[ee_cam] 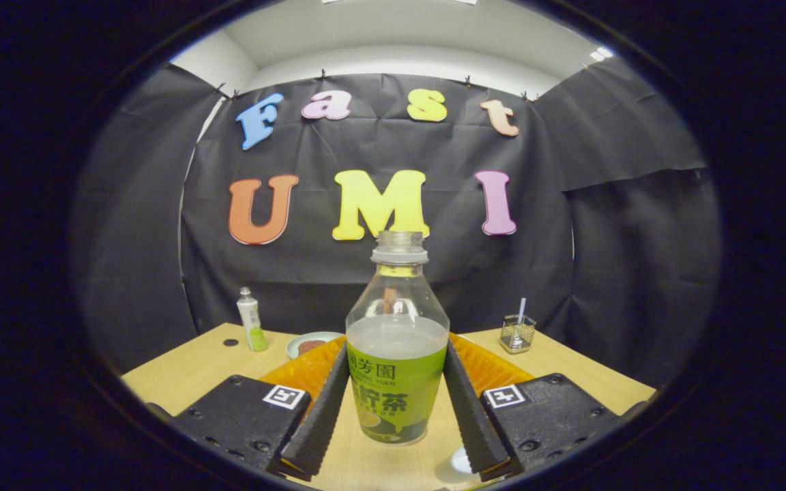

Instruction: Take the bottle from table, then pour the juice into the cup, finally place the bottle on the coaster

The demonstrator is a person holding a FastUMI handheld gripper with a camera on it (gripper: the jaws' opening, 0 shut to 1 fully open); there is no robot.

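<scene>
An uncapped clear bottle (pixel 396 354) with a green label stands upright between my fingers, with pale juice filling it to just above the label. My gripper (pixel 397 349) is shut on it, and both ribbed black fingers (pixel 325 402) press against the label's sides. Its base hangs close over the wooden table (pixel 181 375); I cannot tell whether it touches. A small glass cup (pixel 517 333) with a straw in it sits beyond the fingers to the right, near the table's back edge. A pale round thing (pixel 460 461) peeks out under the right finger.
An orange mat (pixel 304 372) lies on the table behind the bottle. Beyond it to the left are a small plate (pixel 311 343) holding something brown, a little capped bottle (pixel 251 320) and a dark dot (pixel 230 341). Black cloth walls close in the table.
</scene>
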